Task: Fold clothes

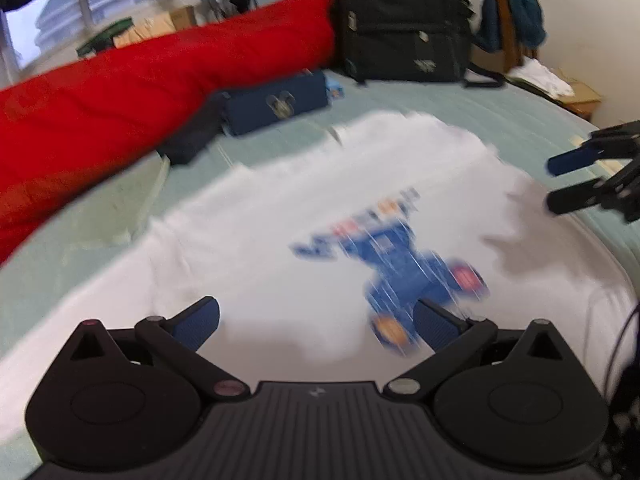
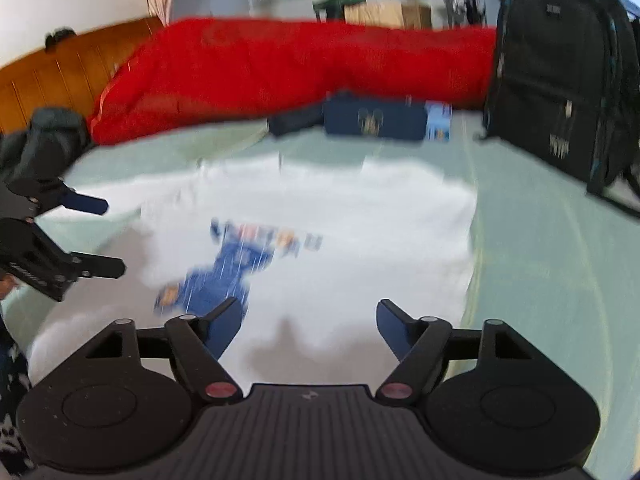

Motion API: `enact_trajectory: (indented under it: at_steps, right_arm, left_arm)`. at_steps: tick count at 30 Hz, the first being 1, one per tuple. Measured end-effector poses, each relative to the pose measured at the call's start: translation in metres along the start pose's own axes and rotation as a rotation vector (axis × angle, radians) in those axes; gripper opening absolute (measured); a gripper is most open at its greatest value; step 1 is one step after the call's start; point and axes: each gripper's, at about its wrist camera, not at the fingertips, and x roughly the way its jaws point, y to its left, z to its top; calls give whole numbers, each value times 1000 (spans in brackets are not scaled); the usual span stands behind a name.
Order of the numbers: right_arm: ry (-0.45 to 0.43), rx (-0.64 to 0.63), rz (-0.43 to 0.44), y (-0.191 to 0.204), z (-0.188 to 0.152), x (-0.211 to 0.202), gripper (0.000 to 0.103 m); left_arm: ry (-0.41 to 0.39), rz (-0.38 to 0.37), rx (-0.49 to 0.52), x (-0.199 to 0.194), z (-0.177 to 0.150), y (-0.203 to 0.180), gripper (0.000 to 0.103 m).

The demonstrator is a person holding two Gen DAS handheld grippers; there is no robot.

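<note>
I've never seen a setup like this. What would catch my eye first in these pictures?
Probably the white T-shirt with its blue printed figure, spread flat on the pale green bed in the middle of both views. Behind it, a bright red quilt runs along the far side, with a black backpack standing at its end. The left gripper and right gripper hover open over the shirt.

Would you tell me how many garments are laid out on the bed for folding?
1: a white T-shirt with a blue print, spread flat on the green sheet between both open grippers. Others may lie out of view.
</note>
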Motion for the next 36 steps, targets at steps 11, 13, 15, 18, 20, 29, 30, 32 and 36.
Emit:
enact_trajectory:
  at_steps: [11,13,15,18,20,29,30,32,36]
  right_arm:
    - [-3,48,-164,33,-89,7,103]
    - [-14,51,-169,34,-91,8,103]
    - [-20,44,-177,36,-92,8,103]
    - [-28,39,-181,36,-94,8,103]
    - [-34,37,-180,36,-95,8,103]
    - [-18,46,-200,41,-96,4,103]
    - [-16,47,-202,42,-96,4,103]
    - [-5,55,-208,43,-94,2,103]
    - [-1,92,-176,50,-83,-8,103]
  left_arm:
    - [-9,-36,-92,-23,-103,-25,102]
    - [-7,-30,-101,-30,-111,-25,102]
    - [-15,-31,-103,-34,-109,-25,102]
    - [-29,-34,-107,-40,-107,-26,102]
    - [-39,-36,-110,-44,-105,-26,102]
    - [-31,-71,-161,-31,-112,-25,102]
    - [-40,-73,-164,-36,-112,-21,102]
    - [-61,-67,-181,-46,-110,-10,102]
    - [-139,52,-187,-73,-103,32,102]
